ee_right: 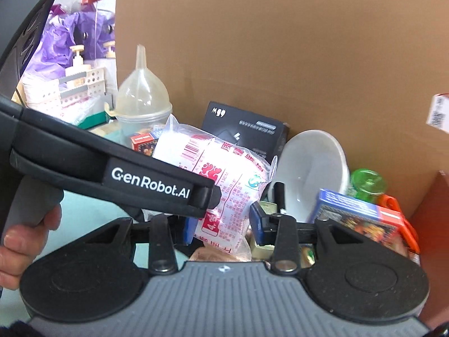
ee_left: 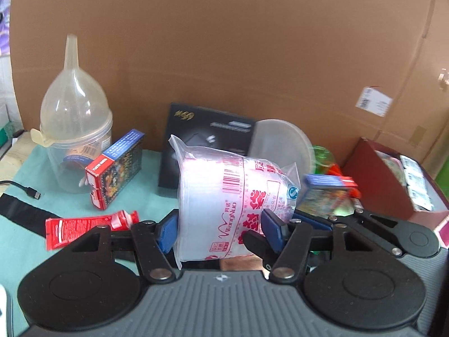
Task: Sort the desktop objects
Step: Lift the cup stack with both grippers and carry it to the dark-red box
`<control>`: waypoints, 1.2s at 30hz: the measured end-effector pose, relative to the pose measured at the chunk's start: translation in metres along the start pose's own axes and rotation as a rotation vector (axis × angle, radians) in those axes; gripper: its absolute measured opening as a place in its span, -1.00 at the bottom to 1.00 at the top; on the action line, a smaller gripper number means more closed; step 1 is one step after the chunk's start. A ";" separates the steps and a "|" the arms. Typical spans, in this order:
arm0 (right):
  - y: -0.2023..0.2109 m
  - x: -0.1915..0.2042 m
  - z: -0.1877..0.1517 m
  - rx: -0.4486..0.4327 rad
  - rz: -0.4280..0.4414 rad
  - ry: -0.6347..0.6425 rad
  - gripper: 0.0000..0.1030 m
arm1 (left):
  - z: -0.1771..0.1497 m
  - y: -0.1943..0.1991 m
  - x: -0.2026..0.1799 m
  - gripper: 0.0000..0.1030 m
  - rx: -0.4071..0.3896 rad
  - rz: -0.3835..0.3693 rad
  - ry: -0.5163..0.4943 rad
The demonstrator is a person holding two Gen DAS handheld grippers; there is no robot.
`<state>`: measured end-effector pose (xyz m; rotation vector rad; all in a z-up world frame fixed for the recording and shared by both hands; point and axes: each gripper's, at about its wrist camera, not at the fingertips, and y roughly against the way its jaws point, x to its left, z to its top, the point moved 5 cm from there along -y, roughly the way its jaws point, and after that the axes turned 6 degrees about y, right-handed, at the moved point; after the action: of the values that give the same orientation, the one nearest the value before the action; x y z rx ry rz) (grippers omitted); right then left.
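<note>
A clear plastic bag of stacked disposable cups (ee_left: 224,196) with pink print is held off the table between my left gripper's (ee_left: 219,230) blue pads. The same bag (ee_right: 221,179) shows in the right wrist view, between my right gripper's (ee_right: 224,227) blue pads, with the left gripper's body (ee_right: 112,165) crossing in front. The right pads stand wide around the bag's lower end; whether they press it I cannot tell. A card box (ee_left: 115,168) and a red tube (ee_left: 87,227) lie on the green mat (ee_left: 70,205).
A clear tub with an upturned funnel (ee_left: 74,112) stands at the back left. A black box (ee_left: 207,137), a white bowl (ee_right: 311,168), a green bottle (ee_right: 367,182), a second card box (ee_right: 356,216) and a dark red box (ee_left: 384,174) crowd the right. A cardboard wall (ee_left: 252,42) closes the back.
</note>
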<state>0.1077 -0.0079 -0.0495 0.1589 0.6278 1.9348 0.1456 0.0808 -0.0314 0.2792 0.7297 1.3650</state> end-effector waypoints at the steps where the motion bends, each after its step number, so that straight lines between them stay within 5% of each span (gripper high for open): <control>1: 0.008 -0.002 -0.001 -0.010 -0.006 -0.003 -0.26 | -0.003 0.007 -0.005 0.25 -0.010 -0.006 -0.005; 16: 0.125 -0.046 -0.027 -0.125 -0.195 -0.056 -0.26 | -0.018 0.031 -0.118 0.25 -0.075 -0.157 -0.126; 36: 0.222 -0.218 -0.070 -0.206 -0.523 -0.205 -0.26 | -0.013 -0.023 -0.332 0.25 -0.070 -0.442 -0.326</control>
<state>-0.0027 -0.2948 0.0364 0.0530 0.2913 1.4414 0.1460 -0.2422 0.0484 0.2579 0.4357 0.8946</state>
